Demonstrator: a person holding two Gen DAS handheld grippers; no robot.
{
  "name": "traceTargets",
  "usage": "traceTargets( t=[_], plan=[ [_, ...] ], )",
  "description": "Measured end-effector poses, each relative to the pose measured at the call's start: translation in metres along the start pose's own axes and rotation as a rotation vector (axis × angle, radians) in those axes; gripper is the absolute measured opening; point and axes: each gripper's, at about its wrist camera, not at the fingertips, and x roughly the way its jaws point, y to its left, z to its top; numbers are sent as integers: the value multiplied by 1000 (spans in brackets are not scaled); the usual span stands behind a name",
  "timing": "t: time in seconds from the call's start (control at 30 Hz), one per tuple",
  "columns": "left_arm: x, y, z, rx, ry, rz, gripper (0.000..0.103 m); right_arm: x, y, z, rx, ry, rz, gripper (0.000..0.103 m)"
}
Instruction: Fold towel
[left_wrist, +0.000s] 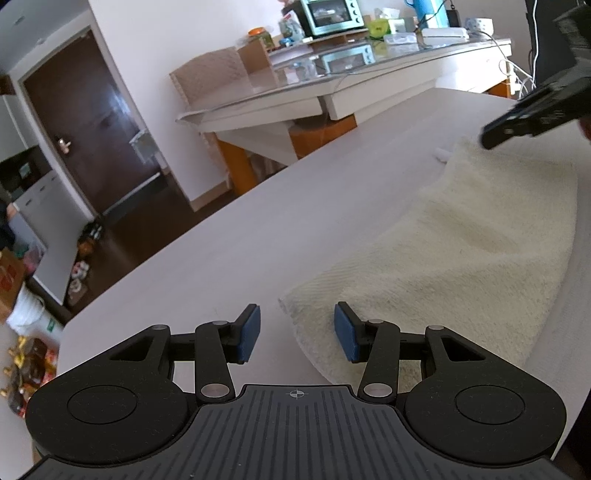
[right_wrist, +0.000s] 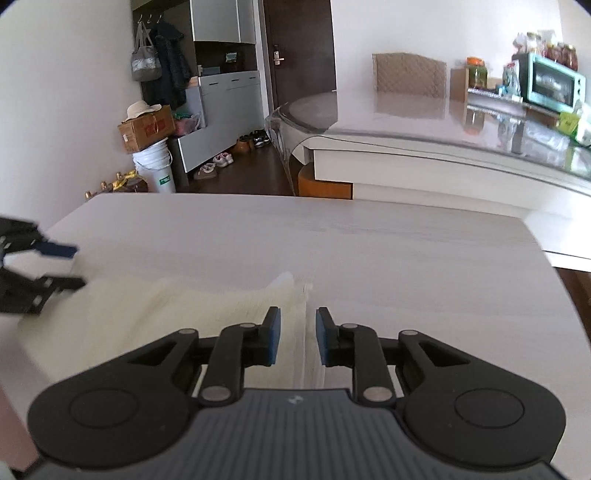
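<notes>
On table (left_wrist: 258, 229), towel (left_wrist: 461, 251); both fingers apparently apart.

The towel (left_wrist: 480, 236) is cream terry cloth with a rough, looped nap, ribbed near its end. It lies on a table (left_wrist: 258, 229) of pale, matt, faintly grained wood look. The left tongs (left_wrist: 297, 334) and right tongs (right_wrist: 298, 336) are matt black plastic with dull metal pivot pins and blue, rubbery-looking pads (left_wrist: 248, 334). Behind, the dining table (right_wrist: 424, 122) carries a glossy, reflective glass-like top.
</notes>
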Motion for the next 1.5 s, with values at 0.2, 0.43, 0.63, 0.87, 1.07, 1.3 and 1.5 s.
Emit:
traceTargets(
  t=[0.2, 0.43, 0.63, 0.87, 1.07, 1.3, 1.5],
  plan=[
    [1, 4, -2, -23, -5, -14, 49, 10, -4, 2, -22, -3, 20, 6],
    [0, 0, -2, -3, -12, -3, 49, -25, -8, -10, 9, -50, -24, 2],
    [0, 3, -4, -21, -19, -4, 52, -28, -15, -16, 44, -36, -47, 4],
    [-1, 3, -6, -37, -30, 0, 52, -22, -6, -23, 56, 13, 31, 18],
    [-2, 3, -7, -38, -32, -1, 52, -25, 4, -25, 4, 8, 16, 6],
    [-2, 3, -8, -31, -41, 1, 52, -53, 18, -39, -29, -20, -49, 6],
    [-2, 1, -7, -20, -44, -2, 52, -48, 20, -49, -26, 0, -72, 14]
  ],
)
